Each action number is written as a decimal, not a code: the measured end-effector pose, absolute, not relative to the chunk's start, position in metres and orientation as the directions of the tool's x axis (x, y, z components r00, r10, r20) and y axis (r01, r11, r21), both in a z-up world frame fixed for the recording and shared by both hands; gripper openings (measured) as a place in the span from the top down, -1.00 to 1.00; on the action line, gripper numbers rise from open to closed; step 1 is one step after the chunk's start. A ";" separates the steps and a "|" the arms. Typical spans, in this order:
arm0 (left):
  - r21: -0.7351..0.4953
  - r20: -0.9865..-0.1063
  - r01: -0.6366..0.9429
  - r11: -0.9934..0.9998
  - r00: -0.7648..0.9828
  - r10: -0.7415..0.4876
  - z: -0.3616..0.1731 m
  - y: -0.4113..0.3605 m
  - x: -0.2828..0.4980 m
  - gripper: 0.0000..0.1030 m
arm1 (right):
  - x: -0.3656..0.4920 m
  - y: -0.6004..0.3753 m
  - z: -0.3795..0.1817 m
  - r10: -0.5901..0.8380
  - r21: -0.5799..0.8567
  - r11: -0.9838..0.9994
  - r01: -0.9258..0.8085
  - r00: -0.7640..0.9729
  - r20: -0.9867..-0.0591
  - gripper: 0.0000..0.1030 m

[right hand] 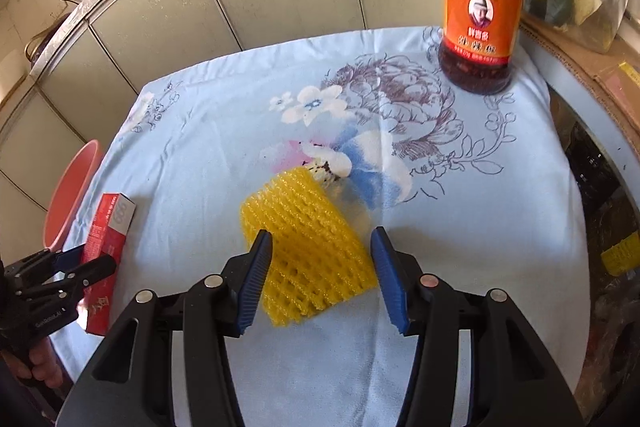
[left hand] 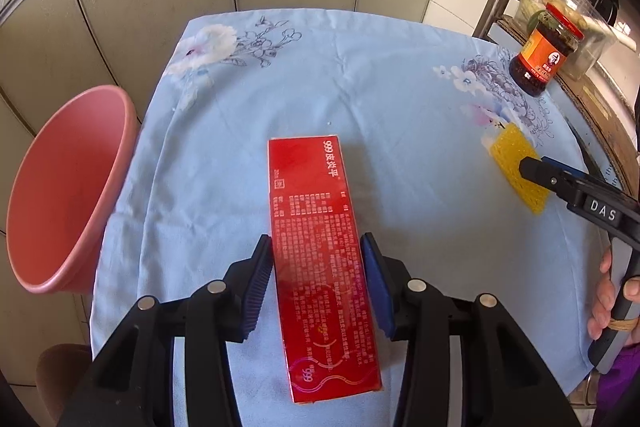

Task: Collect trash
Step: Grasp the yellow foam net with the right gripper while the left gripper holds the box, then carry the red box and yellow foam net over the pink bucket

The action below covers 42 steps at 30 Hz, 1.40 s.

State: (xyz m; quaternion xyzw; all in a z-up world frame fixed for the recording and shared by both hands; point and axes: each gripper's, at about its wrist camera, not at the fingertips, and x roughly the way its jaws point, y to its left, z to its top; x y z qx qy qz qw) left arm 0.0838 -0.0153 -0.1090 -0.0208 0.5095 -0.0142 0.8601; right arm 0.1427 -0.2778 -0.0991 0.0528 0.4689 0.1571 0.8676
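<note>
- Nearest the left wrist camera, the left gripper [left hand: 314, 247] stood with its jaws apart on either side of the red box [left hand: 320, 259]; the left pad lay right against the box's edge, the right pad close beside it, and a firm clamp could not be confirmed.
- That red box lay flat on the blue floral tablecloth [left hand: 360, 99], its long side pointing away from the camera, with white print and "999" on its face.
- Seen from the right wrist camera, the same red box [right hand: 108, 251] sat near the left edge of the cloth, with the left gripper [right hand: 94, 265] at its near end.
- Over on the right side, the right gripper [right hand: 320, 239] was spread wide around the near part of a yellow foam net [right hand: 308, 243], which lay on the tablecloth [right hand: 480, 227]; the pads did not press it.
- From the left view, the yellow foam net [left hand: 516, 167] showed beside the right gripper [left hand: 532, 167], held by a hand [left hand: 608, 299].
- A pink basin [left hand: 68, 187] stood tilted just off the cloth's left edge, its opening facing the table.
- At the far right corner a chili sauce jar [right hand: 480, 19] with a red lid and orange label stood upright on the cloth.
</note>
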 end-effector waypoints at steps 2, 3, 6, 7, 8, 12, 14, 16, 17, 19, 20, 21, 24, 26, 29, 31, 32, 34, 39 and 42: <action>-0.053 -0.876 -0.004 0.999 0.480 -0.045 -0.110 -0.013 0.082 0.13 | 0.139 -0.275 -0.099 0.324 0.238 0.944 -0.228 0.513 -0.794 0.31; -0.055 -0.876 -0.005 0.998 0.480 -0.046 -0.110 -0.012 0.081 0.12 | 0.136 -0.274 -0.099 0.319 0.232 0.946 -0.226 0.520 -0.793 0.47; -0.062 -0.876 -0.014 0.998 0.480 -0.048 -0.109 -0.009 0.079 0.09 | 0.128 -0.275 -0.096 0.329 0.246 0.943 -0.222 0.533 -0.780 0.76; -0.067 -0.875 -0.018 0.998 0.482 -0.050 -0.108 -0.007 0.078 0.09 | 0.124 -0.275 -0.095 0.339 0.256 0.940 -0.224 0.537 -0.773 0.77; -0.070 -0.874 -0.019 0.997 0.484 -0.052 -0.107 -0.006 0.077 0.09 | 0.120 -0.275 -0.093 0.342 0.259 0.939 -0.225 0.539 -0.770 0.78; -0.062 -0.868 -0.027 0.998 0.495 -0.040 -0.106 -0.002 0.074 0.08 | 0.103 -0.273 -0.091 0.361 0.281 0.932 -0.227 0.548 -0.755 0.80; -0.058 -0.866 -0.034 0.998 0.499 -0.033 -0.106 0.000 0.071 0.08 | 0.095 -0.271 -0.090 0.373 0.294 0.928 -0.230 0.548 -0.748 0.80; -0.058 -0.866 -0.036 0.998 0.498 -0.032 -0.107 0.002 0.069 0.08 | 0.087 -0.268 -0.088 0.383 0.299 0.923 -0.240 0.547 -0.744 0.80; -0.058 -0.866 -0.038 0.998 0.499 -0.032 -0.107 0.003 0.068 0.08 | 0.083 -0.267 -0.088 0.387 0.300 0.922 -0.245 0.547 -0.743 0.80; -0.058 -0.866 -0.044 0.997 0.498 -0.028 -0.109 0.004 0.066 0.08 | 0.077 -0.264 -0.088 0.396 0.305 0.918 -0.253 0.543 -0.741 0.80; -0.059 -0.867 -0.047 0.997 0.497 -0.028 -0.109 0.005 0.065 0.08 | 0.075 -0.262 -0.088 0.397 0.305 0.918 -0.255 0.542 -0.741 0.80; -0.063 -0.869 -0.050 0.997 0.494 -0.030 -0.110 0.006 0.064 0.08 | 0.073 -0.260 -0.088 0.397 0.302 0.917 -0.260 0.541 -0.741 0.80; -0.069 -0.867 -0.053 0.996 0.497 -0.034 -0.110 0.007 0.061 0.06 | 0.069 -0.255 -0.086 0.396 0.290 0.917 -0.272 0.544 -0.740 0.81; -0.077 -0.866 -0.056 0.995 0.498 -0.039 -0.110 0.008 0.060 0.05 | 0.068 -0.253 -0.085 0.400 0.291 0.915 -0.278 0.541 -0.740 0.80; -0.076 -0.861 -0.054 0.996 0.508 -0.038 -0.111 0.009 0.058 0.05 | 0.068 -0.248 -0.084 0.407 0.292 0.912 -0.289 0.538 -0.738 0.80; -0.060 -0.856 -0.057 0.997 0.517 -0.022 -0.111 0.009 0.056 0.07 | 0.067 -0.245 -0.083 0.411 0.291 0.910 -0.297 0.538 -0.736 0.80; -0.063 -0.852 -0.051 0.997 0.522 -0.028 -0.111 0.010 0.055 0.10 | 0.067 -0.243 -0.083 0.412 0.290 0.909 -0.300 0.539 -0.735 0.80; -0.076 -0.842 -0.042 0.996 0.537 -0.042 -0.108 0.011 0.052 0.20 | 0.066 -0.240 -0.081 0.415 0.286 0.907 -0.308 0.542 -0.731 0.80; -0.086 -0.806 -0.039 0.996 0.590 -0.046 -0.100 0.015 0.047 0.25 | 0.064 -0.231 -0.072 0.420 0.271 0.903 -0.332 0.555 -0.718 0.80; -0.103 -0.785 -0.045 0.994 0.617 -0.054 -0.094 0.019 0.043 0.25 | 0.062 -0.224 -0.066 0.425 0.262 0.900 -0.348 0.565 -0.707 0.80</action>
